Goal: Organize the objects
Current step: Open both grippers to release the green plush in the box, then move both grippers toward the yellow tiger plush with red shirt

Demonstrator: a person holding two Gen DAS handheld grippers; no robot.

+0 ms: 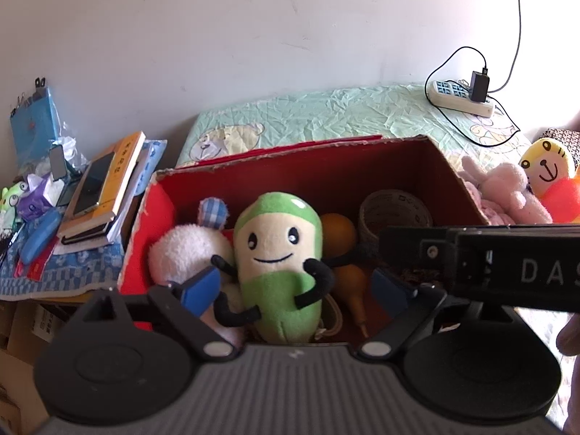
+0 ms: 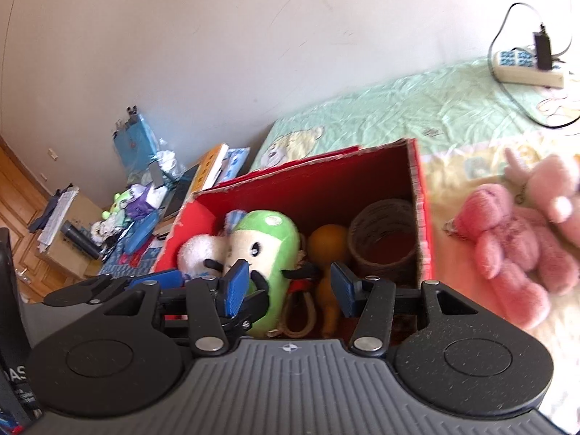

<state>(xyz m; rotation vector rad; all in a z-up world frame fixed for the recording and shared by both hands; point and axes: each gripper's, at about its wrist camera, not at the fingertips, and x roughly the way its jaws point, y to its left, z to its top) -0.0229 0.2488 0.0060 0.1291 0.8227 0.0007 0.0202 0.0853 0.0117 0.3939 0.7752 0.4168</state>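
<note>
Your left tongs (image 1: 295,286) stand wide apart over the red box (image 1: 159,195). The green plush (image 1: 277,253) lies between the two blue pads, but they do not press on it (there is a clear gap on each side), so nothing is held. The plush sits in the middle of the box, leaning on the white plush (image 1: 185,250) at its left. Its long axis runs from the lower centre of the frame up toward the back wall of the box.

Your right tongs (image 2: 290,284) are half apart and also hold nothing. In the right wrist view the pink plush (image 2: 507,246) lies on the bed (image 2: 398,108), outside the box, at the middle right of the frame, well apart from the pads. Its long axis I cannot tell, because the picture is blurred there.

I judge that the pink plush is the next thing to put in. It lies to the right of both tongs, and your right hand is the nearer one.
</note>
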